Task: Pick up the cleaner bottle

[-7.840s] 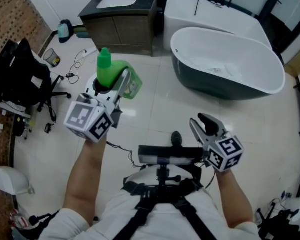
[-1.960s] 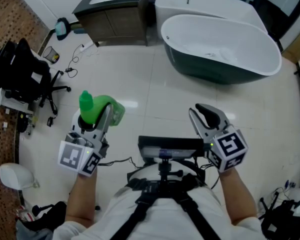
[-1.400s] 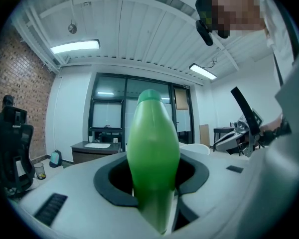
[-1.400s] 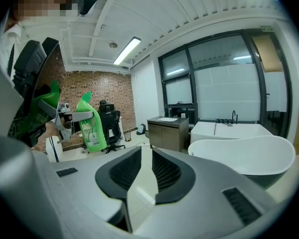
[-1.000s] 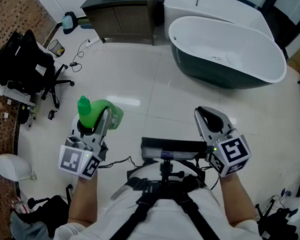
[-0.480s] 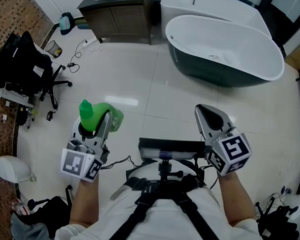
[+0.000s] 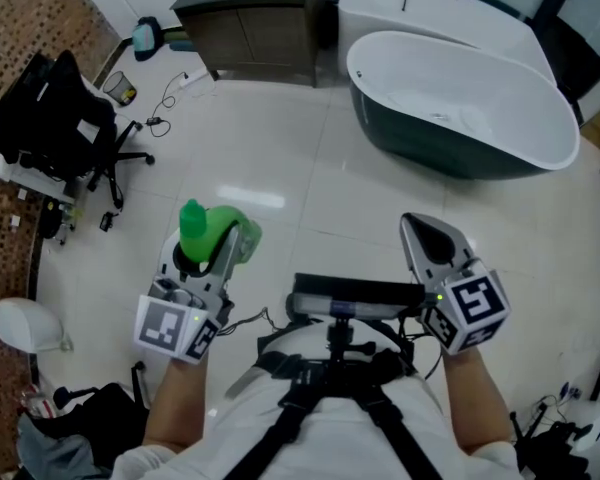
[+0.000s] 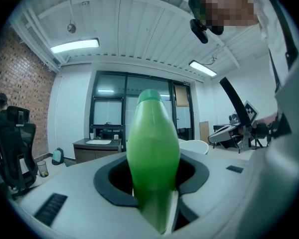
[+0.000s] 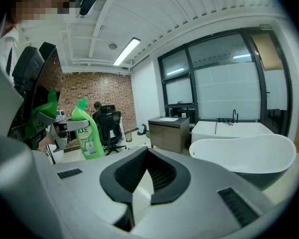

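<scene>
The green cleaner bottle (image 7: 212,236) is held off the floor in my left gripper (image 7: 202,258), which is shut on its body, at the lower left of the head view. In the left gripper view the bottle (image 8: 152,148) stands upright between the jaws and fills the middle. The right gripper view shows the bottle (image 9: 87,133) with its label at the left, clamped by the left gripper. My right gripper (image 7: 420,230) hangs at the lower right, apart from the bottle. Its jaws have just been closing and now meet with nothing between them (image 9: 145,176).
A dark freestanding bathtub (image 7: 460,98) stands far right, with a dark vanity cabinet (image 7: 260,18) at the far middle. A black office chair (image 7: 60,118) and cables are at the left by the brick-patterned floor. A chest-mounted rig (image 7: 355,303) sits between my arms.
The right gripper's jaws have closed from a small gap to fully shut. The left gripper keeps its hold on the bottle in about the same place.
</scene>
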